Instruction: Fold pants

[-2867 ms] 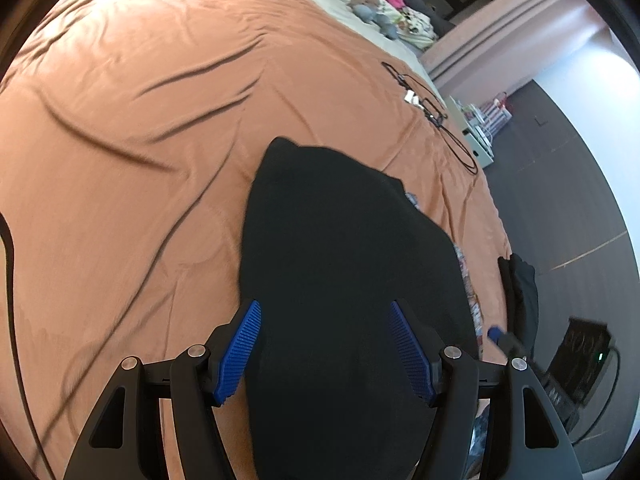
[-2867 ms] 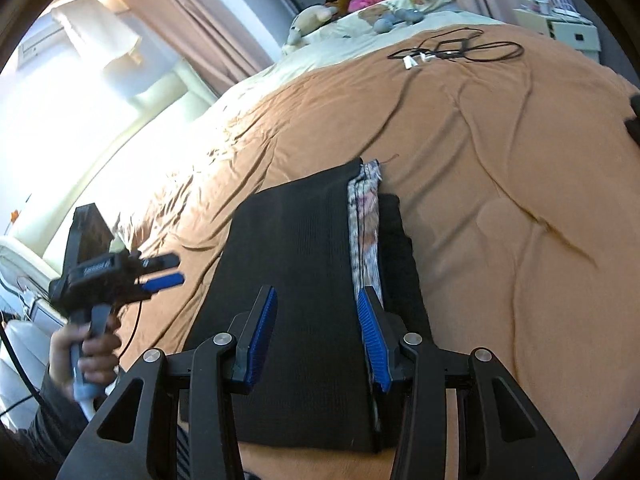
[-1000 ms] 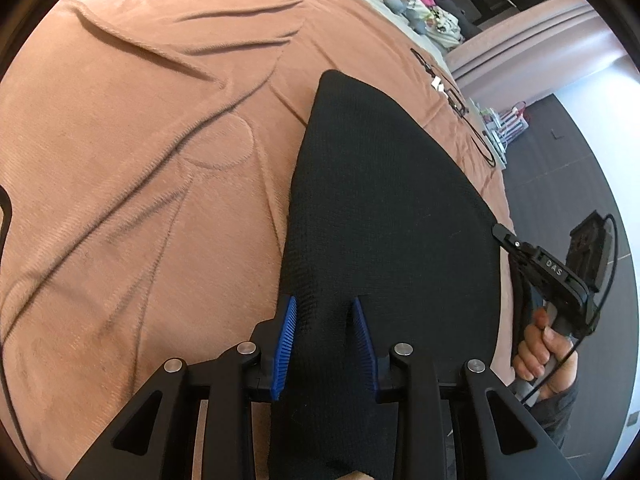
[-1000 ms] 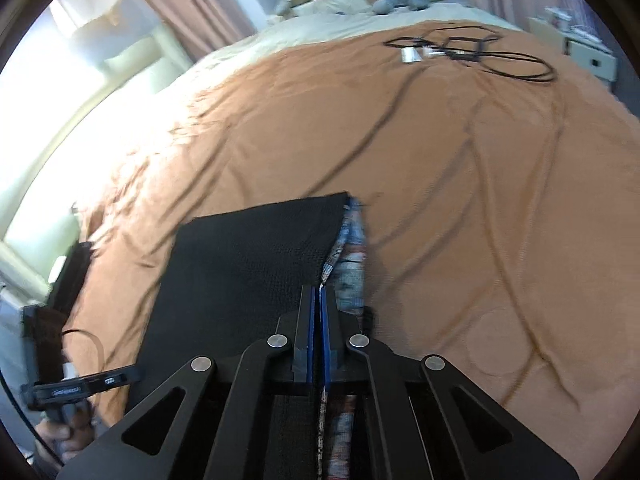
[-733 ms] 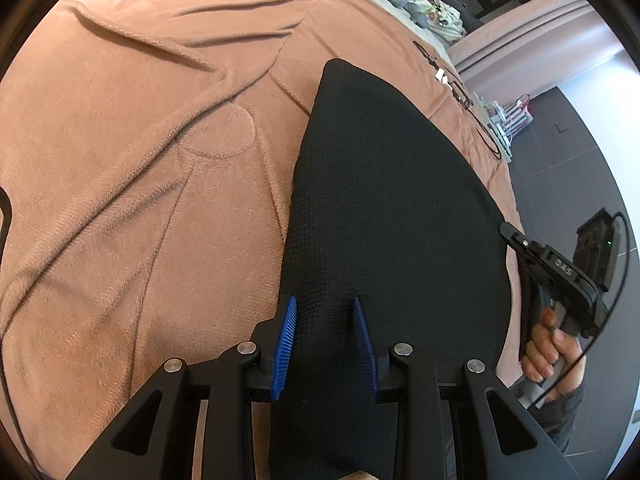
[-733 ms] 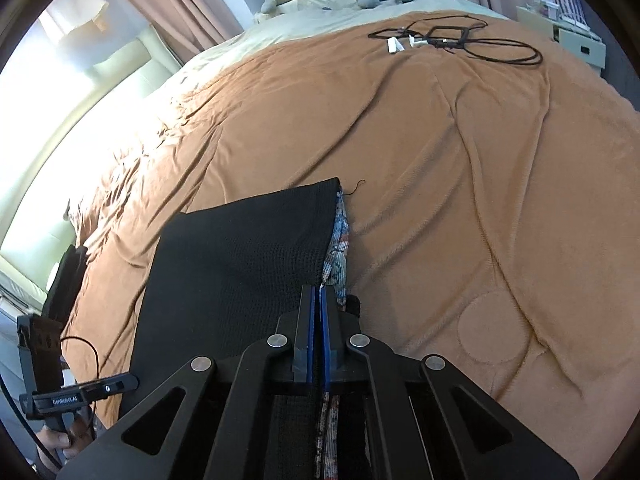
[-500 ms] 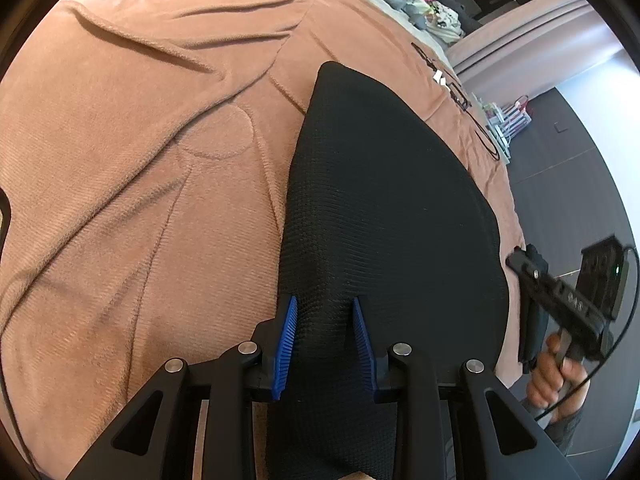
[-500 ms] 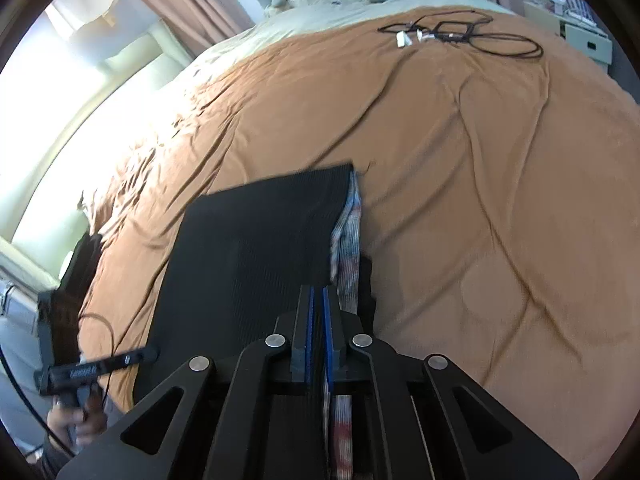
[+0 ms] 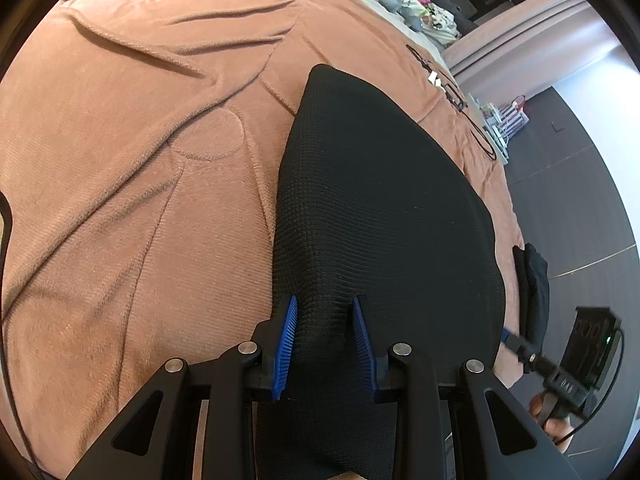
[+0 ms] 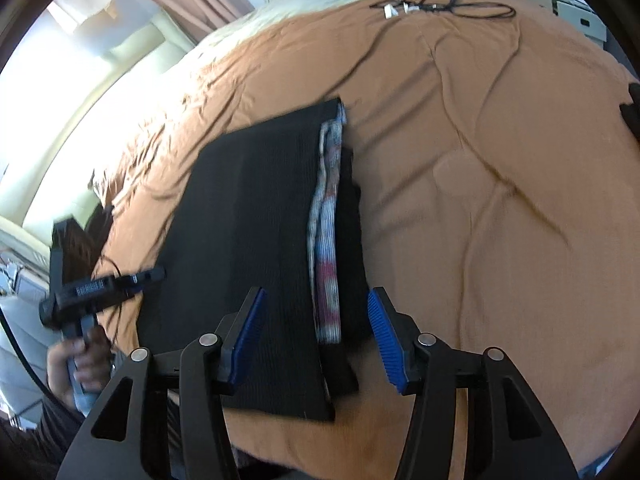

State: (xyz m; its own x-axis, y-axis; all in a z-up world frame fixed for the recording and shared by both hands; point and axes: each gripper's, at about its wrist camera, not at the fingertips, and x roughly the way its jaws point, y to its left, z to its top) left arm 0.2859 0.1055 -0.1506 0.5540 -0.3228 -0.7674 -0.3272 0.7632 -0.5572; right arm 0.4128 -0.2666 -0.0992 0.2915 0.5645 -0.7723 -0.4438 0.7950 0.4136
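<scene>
A brown-blanketed bed [image 10: 480,160] carries the folded black pants [image 10: 248,248]. The left gripper [image 9: 324,344] pinches a ridge of pants fabric, while the right gripper [image 10: 316,336] hovers with fingers spread over their near edge.

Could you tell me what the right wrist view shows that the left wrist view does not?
Only the right wrist view shows the patterned lining strip along the black pants and the open right hand-held gripper. Only the left wrist view shows the left hand-held gripper gripping a fabric ridge. Both show the brown blanket.
</scene>
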